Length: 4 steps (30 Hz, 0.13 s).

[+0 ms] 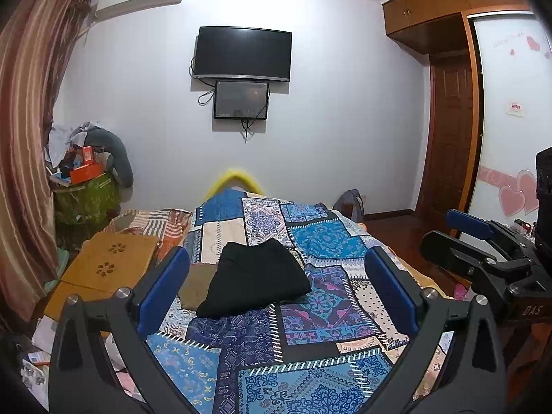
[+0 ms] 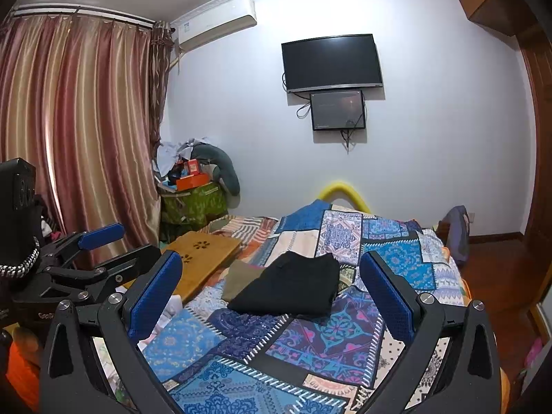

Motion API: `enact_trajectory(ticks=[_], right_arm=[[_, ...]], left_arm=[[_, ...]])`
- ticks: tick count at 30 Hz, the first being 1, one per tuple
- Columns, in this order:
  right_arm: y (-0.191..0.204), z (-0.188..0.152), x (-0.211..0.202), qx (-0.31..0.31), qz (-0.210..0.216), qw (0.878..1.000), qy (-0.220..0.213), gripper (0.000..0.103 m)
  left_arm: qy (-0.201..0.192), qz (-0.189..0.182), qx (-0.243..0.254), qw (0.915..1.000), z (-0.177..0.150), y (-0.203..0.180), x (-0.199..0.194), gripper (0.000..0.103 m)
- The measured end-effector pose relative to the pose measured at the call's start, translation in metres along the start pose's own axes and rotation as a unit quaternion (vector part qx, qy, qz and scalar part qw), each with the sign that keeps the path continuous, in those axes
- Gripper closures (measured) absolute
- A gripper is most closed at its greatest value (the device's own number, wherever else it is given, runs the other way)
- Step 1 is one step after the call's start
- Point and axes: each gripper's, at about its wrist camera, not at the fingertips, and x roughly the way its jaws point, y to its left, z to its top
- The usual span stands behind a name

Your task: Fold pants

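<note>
Black pants (image 1: 257, 274) (image 2: 291, 284) lie folded into a compact rectangle on the patchwork bedspread (image 1: 293, 345) (image 2: 276, 362). A folded olive-brown garment (image 1: 196, 286) (image 2: 241, 277) pokes out beside them on the left. My left gripper (image 1: 276, 272) is open, held above the bed nearer than the pants, with nothing between its blue pads. My right gripper (image 2: 272, 277) is also open and empty, raised short of the pants. Each wrist view catches the other gripper at its edge: the right gripper (image 1: 483, 245) and the left gripper (image 2: 93, 245).
A wooden lap tray (image 1: 110, 262) (image 2: 203, 255) rests on the bed's left side. A cluttered green box (image 1: 86, 196) (image 2: 193, 203) stands by the curtain (image 2: 76, 120). A TV (image 1: 243, 53) hangs on the far wall; a wardrobe (image 1: 455, 103) stands at the right.
</note>
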Motion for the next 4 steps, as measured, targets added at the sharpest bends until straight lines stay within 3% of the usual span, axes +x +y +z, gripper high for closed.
enact_trajectory(ticks=[4], right_arm=[[-0.0003, -0.0015, 0.0008, 0.0, 0.0, 1.0, 0.002, 0.001]], left_arm=[[0.002, 0.0, 0.001, 1.0, 0.0002, -0.0004, 0.0014, 0.0]])
